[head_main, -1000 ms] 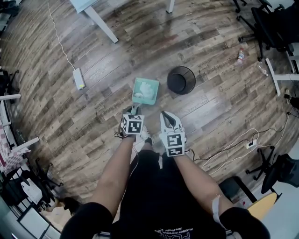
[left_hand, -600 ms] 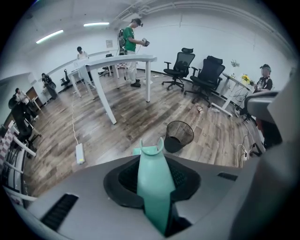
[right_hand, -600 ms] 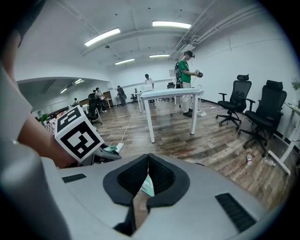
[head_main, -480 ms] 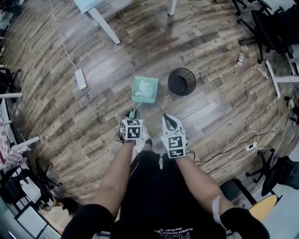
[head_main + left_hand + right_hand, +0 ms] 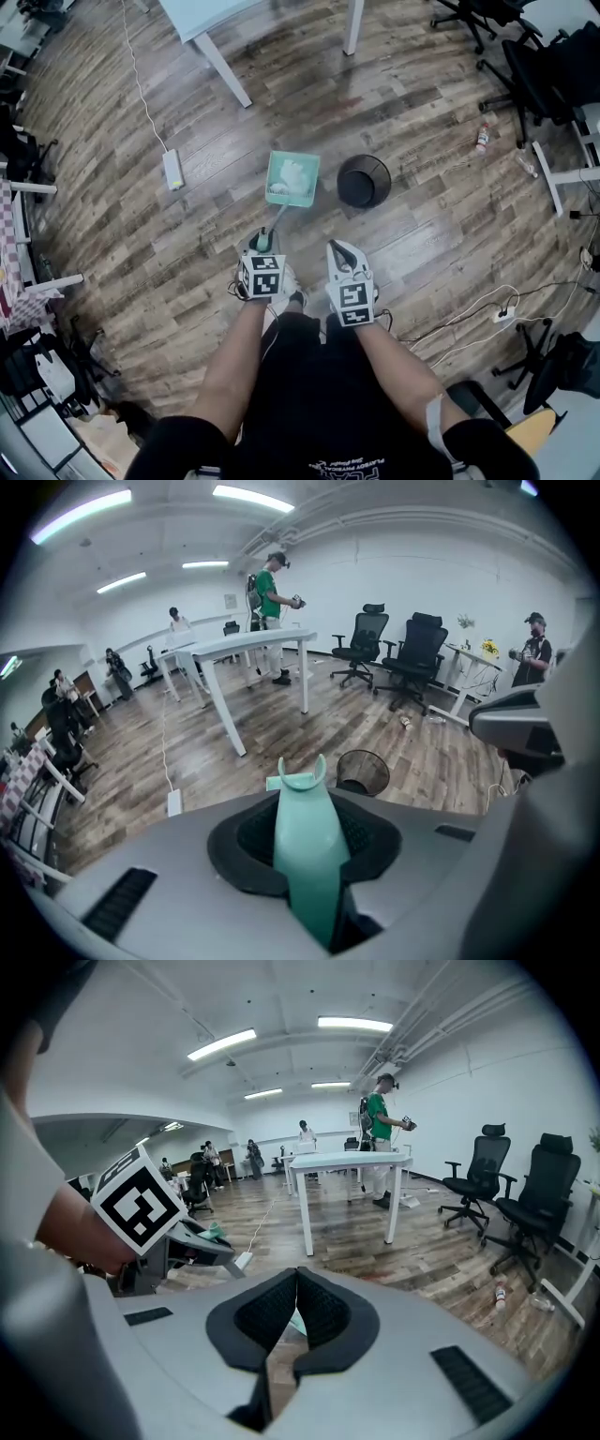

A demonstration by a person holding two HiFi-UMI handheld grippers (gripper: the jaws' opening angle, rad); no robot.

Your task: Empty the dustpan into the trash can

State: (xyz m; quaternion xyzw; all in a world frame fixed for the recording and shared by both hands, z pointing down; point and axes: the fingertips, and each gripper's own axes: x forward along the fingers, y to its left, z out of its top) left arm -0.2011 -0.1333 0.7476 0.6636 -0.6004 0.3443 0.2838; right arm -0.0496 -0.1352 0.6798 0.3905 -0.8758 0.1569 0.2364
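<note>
Right now my left gripper (image 5: 265, 241) is clenched on the slim handle (image 5: 306, 841) of the mint-green plastic dustpan (image 5: 292, 180). The dark pads press against both sides of the handle, and its forked far end pokes out beyond the jaws. The square pan itself hangs straight ahead of this gripper, open side up, with pale crumpled scraps (image 5: 296, 172) lying inside it. From above I cannot tell whether the pan touches the brown wooden plank floor (image 5: 187, 244).

The round black wire-mesh trash can (image 5: 364, 181) stands upright ahead of my left gripper and off to its right, just beside the pan's right edge with a narrow strip of floor between them.

My right gripper (image 5: 337, 249) is beside the left one, apart from it, and more or less in line with the trash can ahead. Its pads are pressed together at the tips with nothing between them.

Farther ahead and to the left of my left gripper, a white power strip (image 5: 173, 169) lies on the floor.
</note>
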